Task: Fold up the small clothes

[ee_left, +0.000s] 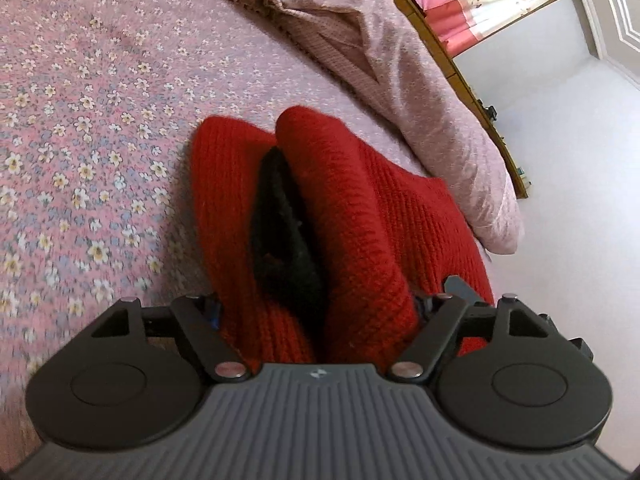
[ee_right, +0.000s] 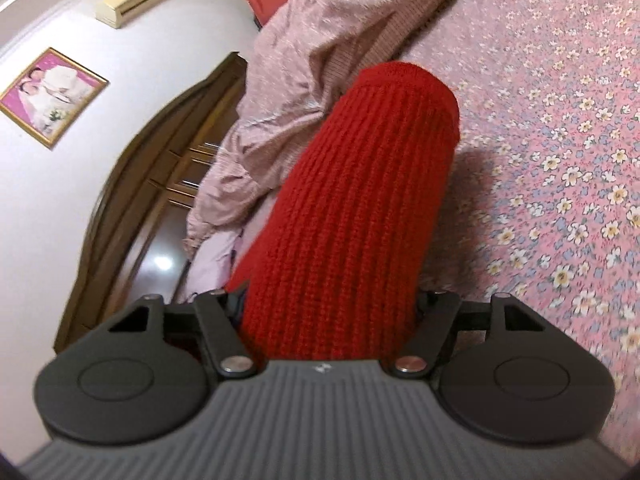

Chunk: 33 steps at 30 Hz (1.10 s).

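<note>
Red knit garment [ee_left: 360,208], black-lined [ee_left: 284,216], bunched between both tongs and lifted off the flowered bed sheet [ee_left: 80,120]; far end draped over the right tongs' fingers like a sleeve [ee_right: 360,208]. No flat fold visible yet; judged early to midway, with laying out and creasing left. Left tongs [ee_left: 320,308] part-spread with thick knit filling the gap, apparently pinching it. Right tongs [ee_right: 332,308] likewise part-spread and packed with knit. Both angled slightly downward toward the bed, pink quilt [ee_left: 380,52] heaped just beyond.

left claw [ee_left: 320,312] fingertips: hidden under the red knit [ee_left: 360,208]
right claw [ee_right: 332,308] fingertips: buried in knit
bedspread [ee_left: 80,120]: blurred at edges
</note>
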### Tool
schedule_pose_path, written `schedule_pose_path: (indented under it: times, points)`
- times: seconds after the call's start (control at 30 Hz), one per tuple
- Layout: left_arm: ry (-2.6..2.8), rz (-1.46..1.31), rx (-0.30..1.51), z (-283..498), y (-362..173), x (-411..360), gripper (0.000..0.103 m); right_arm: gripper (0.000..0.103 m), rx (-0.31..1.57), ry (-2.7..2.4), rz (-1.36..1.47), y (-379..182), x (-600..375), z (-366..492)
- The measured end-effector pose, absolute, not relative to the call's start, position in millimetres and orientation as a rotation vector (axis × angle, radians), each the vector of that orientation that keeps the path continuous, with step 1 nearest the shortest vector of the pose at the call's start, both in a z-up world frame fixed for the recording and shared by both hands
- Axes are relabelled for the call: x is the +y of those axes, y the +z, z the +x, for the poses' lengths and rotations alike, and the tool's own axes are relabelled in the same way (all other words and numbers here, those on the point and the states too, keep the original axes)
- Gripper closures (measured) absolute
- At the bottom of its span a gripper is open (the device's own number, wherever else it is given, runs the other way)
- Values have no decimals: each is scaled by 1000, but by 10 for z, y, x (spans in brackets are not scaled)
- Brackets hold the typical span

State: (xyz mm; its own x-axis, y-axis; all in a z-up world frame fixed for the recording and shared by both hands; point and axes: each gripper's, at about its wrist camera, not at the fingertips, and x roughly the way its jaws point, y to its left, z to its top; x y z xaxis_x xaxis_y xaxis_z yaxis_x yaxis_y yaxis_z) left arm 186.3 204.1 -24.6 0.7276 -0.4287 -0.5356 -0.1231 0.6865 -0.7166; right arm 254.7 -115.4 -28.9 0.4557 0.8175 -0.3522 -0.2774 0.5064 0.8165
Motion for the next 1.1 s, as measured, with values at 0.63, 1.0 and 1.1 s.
schedule_pose_path:
  times: [0.63, 1.0, 1.1]
  points:
    - [-394, -756, 784, 1159, -13, 810, 24, 33, 750, 698, 708, 160, -2249, 1621]
    - [-256, -481, 865, 1013, -88, 442, 24, 31, 857, 556, 611, -215, -2399, 1537]
    - [-234, -440, 856, 947, -56, 417, 24, 29, 848, 541, 539, -219, -2351, 1504]
